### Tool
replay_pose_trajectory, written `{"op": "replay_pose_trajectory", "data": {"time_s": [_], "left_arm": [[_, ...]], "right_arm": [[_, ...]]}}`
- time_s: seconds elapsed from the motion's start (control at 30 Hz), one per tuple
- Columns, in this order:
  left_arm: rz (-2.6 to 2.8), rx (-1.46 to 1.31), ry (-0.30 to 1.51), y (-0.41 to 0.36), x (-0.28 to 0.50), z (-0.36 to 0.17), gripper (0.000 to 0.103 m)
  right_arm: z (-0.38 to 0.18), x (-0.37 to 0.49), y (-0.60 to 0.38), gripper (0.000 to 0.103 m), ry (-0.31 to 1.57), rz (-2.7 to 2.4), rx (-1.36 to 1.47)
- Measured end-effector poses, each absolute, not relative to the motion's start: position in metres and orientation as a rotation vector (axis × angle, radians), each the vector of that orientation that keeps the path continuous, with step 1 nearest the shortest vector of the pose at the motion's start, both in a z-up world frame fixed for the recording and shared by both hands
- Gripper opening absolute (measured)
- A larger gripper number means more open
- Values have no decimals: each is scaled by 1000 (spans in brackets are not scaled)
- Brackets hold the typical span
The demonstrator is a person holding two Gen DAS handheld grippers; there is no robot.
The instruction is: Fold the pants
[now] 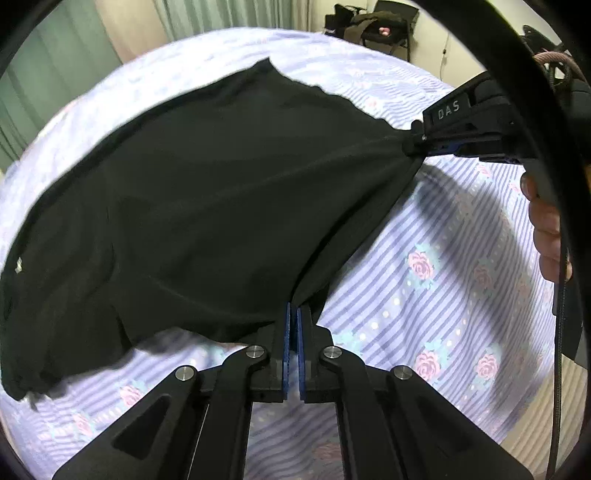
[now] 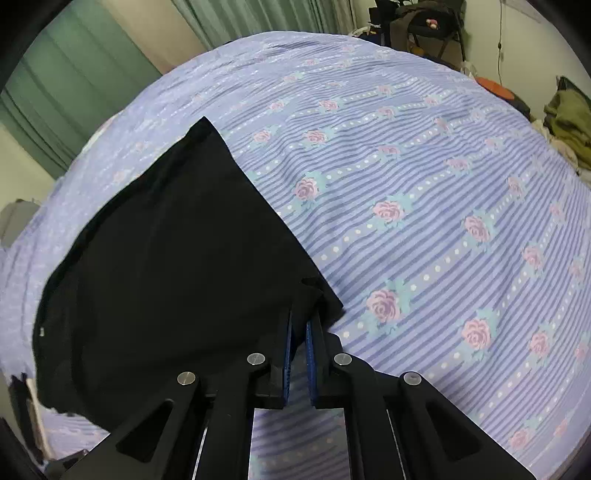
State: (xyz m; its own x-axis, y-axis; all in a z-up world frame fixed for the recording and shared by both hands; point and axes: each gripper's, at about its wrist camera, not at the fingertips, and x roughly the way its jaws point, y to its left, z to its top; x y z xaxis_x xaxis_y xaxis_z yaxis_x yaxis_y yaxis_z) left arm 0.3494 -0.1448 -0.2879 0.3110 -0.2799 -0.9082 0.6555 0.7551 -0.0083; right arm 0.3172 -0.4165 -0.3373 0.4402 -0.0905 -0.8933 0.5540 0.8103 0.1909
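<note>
Black pants (image 1: 207, 206) lie spread over a bed with a lilac striped, rose-patterned sheet (image 1: 436, 302). My left gripper (image 1: 294, 308) is shut on the near edge of the pants, the blue pads pinching the cloth. In the same view my right gripper (image 1: 415, 142) comes in from the right, shut on another corner of the pants, with the cloth stretched taut between the two grips. In the right wrist view the pants (image 2: 173, 266) fill the left half, and the right gripper (image 2: 300, 317) pinches their near corner between its blue pads.
A hand (image 1: 546, 229) holds the right gripper's handle, with a black cable (image 1: 559, 332) hanging beside it. Green curtains (image 2: 74, 77) hang beyond the bed at the left. Bags and a chair (image 1: 373, 26) stand at the far side; piled clothes (image 2: 569, 118) lie at the right.
</note>
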Motion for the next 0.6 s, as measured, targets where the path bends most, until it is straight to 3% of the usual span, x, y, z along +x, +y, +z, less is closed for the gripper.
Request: {"op": "replay_pose_trajectory", "data": {"time_s": [0.07, 0.13, 0.17, 0.23, 0.3, 0.47, 0.6], "left_arm": [[-642, 364, 1113, -146, 353, -289, 13], [-635, 324, 1141, -138, 356, -280, 32], [-622, 293, 1143, -132, 358, -272, 45], [-586, 197, 1102, -107, 360, -246, 54], [-504, 144, 1056, -74, 368, -223, 62], [-259, 142, 969, 18, 409, -204, 65], [-75, 87, 956, 113, 466, -212, 65]], "right_arm": [[-337, 319, -415, 6, 1060, -434, 493], [-330, 318, -411, 11, 1069, -441, 469], [-323, 318, -408, 36, 1077, -456, 438], [-299, 314, -396, 73, 1052, -521, 337], [-269, 309, -379, 74, 962, -520, 262], [-235, 339, -325, 74, 917, -350, 163], [-238, 385, -274, 74, 916, -171, 167]]}}
